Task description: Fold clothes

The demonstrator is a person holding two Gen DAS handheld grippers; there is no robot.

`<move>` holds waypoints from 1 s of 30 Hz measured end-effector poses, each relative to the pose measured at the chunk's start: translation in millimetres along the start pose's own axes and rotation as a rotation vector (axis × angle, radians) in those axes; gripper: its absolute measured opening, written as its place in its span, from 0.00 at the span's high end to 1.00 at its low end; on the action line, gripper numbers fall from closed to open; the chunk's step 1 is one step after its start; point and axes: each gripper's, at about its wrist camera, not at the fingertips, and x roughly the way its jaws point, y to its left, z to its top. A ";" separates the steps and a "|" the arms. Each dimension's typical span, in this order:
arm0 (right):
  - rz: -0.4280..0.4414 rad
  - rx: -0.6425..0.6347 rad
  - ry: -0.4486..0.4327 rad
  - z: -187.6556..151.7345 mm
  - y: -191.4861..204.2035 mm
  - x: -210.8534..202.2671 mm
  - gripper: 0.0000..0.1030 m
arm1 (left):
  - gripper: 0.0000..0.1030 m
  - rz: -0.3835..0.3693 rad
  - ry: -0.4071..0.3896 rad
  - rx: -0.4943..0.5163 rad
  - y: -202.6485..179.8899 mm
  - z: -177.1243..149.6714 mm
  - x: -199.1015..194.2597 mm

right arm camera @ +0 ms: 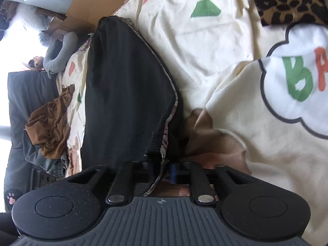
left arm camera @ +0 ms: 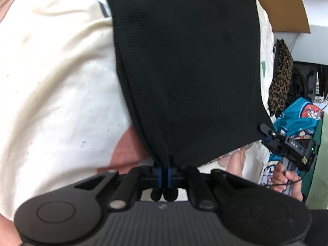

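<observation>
A black knit garment (left arm camera: 184, 67), folded over, lies across a cream printed bedspread (left arm camera: 57, 78). My left gripper (left arm camera: 165, 164) is shut on its near corner, the blue pads pinching the cloth. My right gripper (left arm camera: 266, 134) is at the garment's right corner, with a hand behind it. In the right wrist view the black garment (right arm camera: 123, 94) shows a patterned lining along its edge. There my right gripper (right arm camera: 164, 164) stands part open. The garment's edge hangs loose between its fingers, and one blue pad (right arm camera: 173, 172) is bare.
A leopard-print cloth (left arm camera: 280, 78) and a teal printed garment (left arm camera: 297, 119) lie to the right. A cardboard box (right arm camera: 96, 2) stands at the far side. A brown garment (right arm camera: 49, 121) is crumpled to the left on a dark surface.
</observation>
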 end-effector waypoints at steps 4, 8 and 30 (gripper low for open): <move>0.075 0.052 0.001 3.3 -8.5 -1.5 0.54 | 0.95 -0.017 -0.006 -0.005 6.9 -2.2 0.7; 0.111 0.082 0.025 9.4 -17.8 6.8 0.53 | 0.94 -0.021 -0.002 0.002 8.6 -1.6 2.1; 0.127 -0.043 0.177 49.1 -19.2 51.2 0.97 | 0.95 -0.063 0.025 0.012 2.6 -1.9 -6.3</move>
